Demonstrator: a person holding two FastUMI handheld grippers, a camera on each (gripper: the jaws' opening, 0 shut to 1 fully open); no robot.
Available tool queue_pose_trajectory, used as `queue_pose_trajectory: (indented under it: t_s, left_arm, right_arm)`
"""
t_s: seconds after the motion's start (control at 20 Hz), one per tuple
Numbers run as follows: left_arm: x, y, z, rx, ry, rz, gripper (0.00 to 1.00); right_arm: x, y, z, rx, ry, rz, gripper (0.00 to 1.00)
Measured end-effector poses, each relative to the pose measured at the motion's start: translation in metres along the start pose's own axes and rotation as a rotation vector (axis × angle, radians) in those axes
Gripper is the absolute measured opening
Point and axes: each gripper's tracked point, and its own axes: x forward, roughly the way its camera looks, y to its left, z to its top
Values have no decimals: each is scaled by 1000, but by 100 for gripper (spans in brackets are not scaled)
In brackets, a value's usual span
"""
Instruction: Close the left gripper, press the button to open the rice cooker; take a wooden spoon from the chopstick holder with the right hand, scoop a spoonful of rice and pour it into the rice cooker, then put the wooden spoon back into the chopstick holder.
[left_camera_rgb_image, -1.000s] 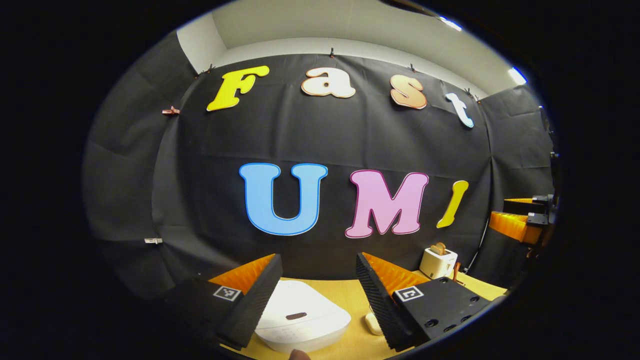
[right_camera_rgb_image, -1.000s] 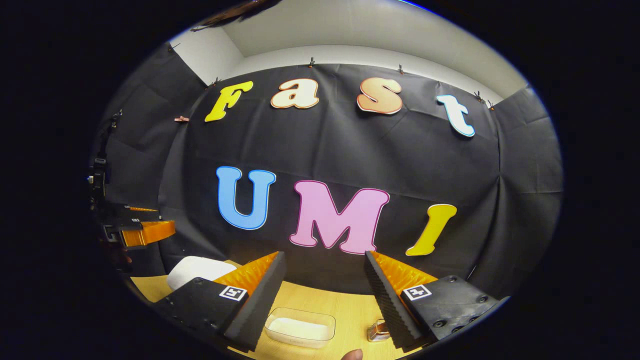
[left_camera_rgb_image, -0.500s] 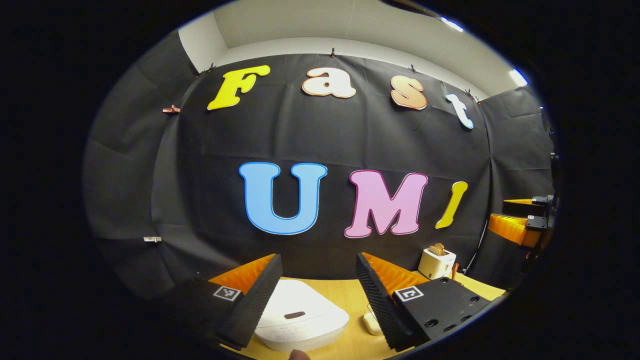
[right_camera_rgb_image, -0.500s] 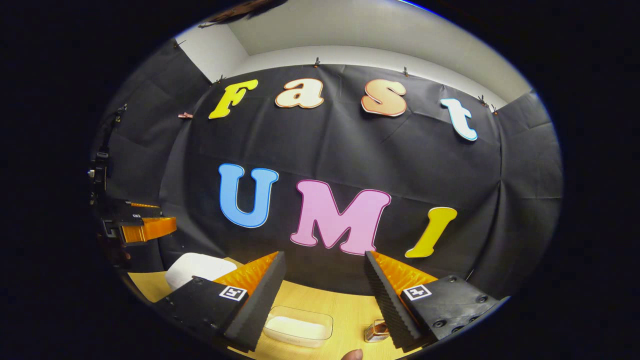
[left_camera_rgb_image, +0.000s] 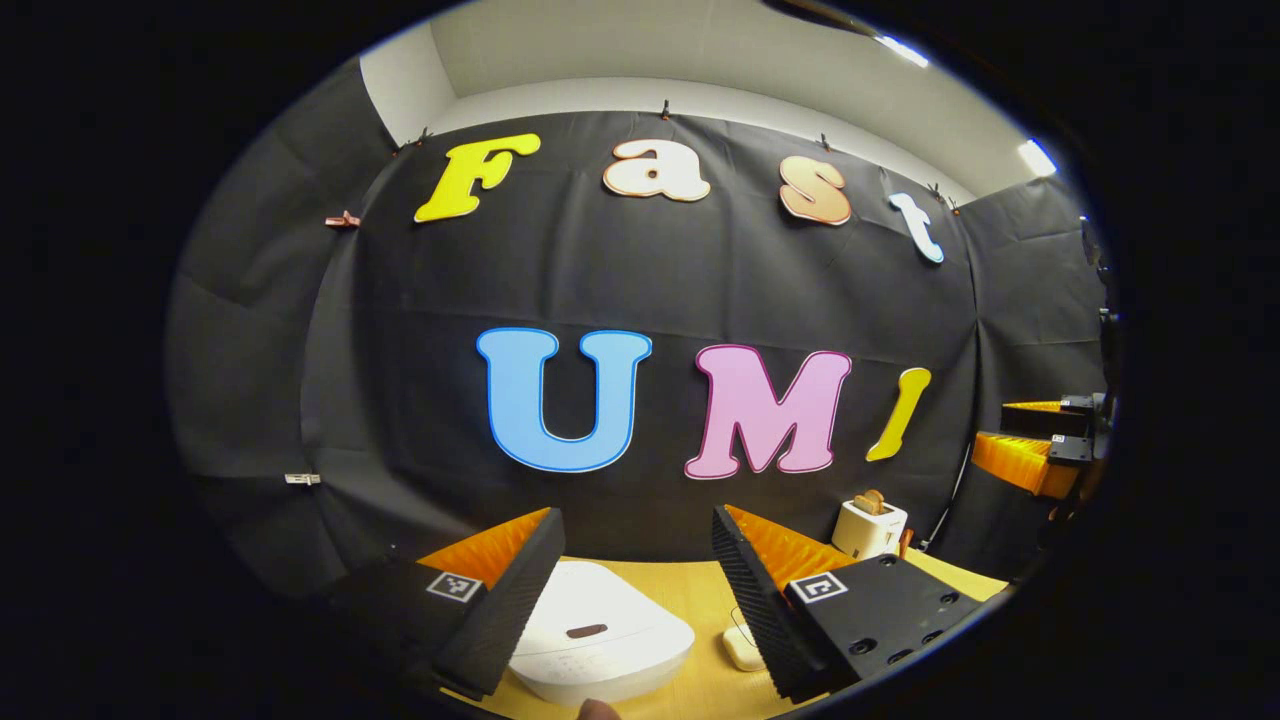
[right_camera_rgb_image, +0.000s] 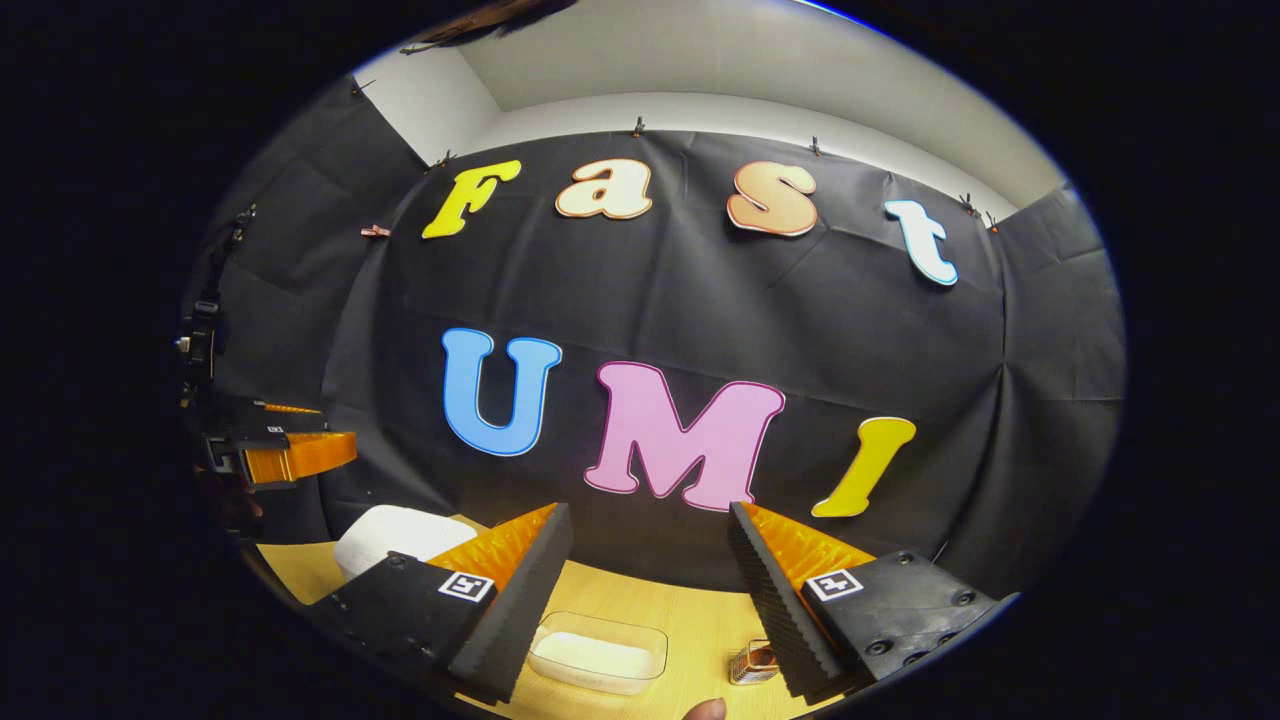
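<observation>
The white rice cooker (left_camera_rgb_image: 590, 640) sits with its lid down on the wooden table, low between the fingers of my left gripper (left_camera_rgb_image: 636, 525), which is open and holds nothing. The cooker (right_camera_rgb_image: 395, 535) also lies at the left in the right gripper view. My right gripper (right_camera_rgb_image: 648, 520) is open and empty above a clear container of rice (right_camera_rgb_image: 600, 655). A wire chopstick holder (right_camera_rgb_image: 752, 662) peeks out beside its right finger, mostly hidden. Each gripper hangs well above the table, and each shows at the far edge of the other's view (left_camera_rgb_image: 1035, 450) (right_camera_rgb_image: 285, 450).
A white toaster (left_camera_rgb_image: 870, 525) with bread in it stands at the back right of the table (left_camera_rgb_image: 690, 590). A small white object (left_camera_rgb_image: 742, 648) lies right of the cooker. The black cloth wall closes the back and sides.
Both views have drifted only slightly; the toaster and cooker slide a little left in the left gripper view. Both grippers stay open and empty.
</observation>
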Motion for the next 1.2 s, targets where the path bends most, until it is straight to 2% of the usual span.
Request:
queue_pose_trajectory:
  t_s: [0.3,0.55,0.6,0.65,0.9,1.2]
  left_arm:
    - [0,-6,-1,10,2,-22,95]
    - [13,-4,-9,1,31,-23,15]
    - [21,-2,-16,-3,48,-30,9]
    - [29,1,-26,-9,74,-37,6]
    - [68,24,-106,-106,245,-31,6]
    - [86,52,-194,-83,412,22,5]
  right_arm:
    - [-3,-1,1,-5,2,-2,97]
    - [-8,-6,-4,-20,14,-9,97]
    - [-8,-8,-5,-24,15,-15,97]
    - [-8,-11,-5,-27,16,-19,97]
    - [-10,-26,-9,-20,23,-43,97]
    - [-11,-40,-16,-14,39,-69,97]
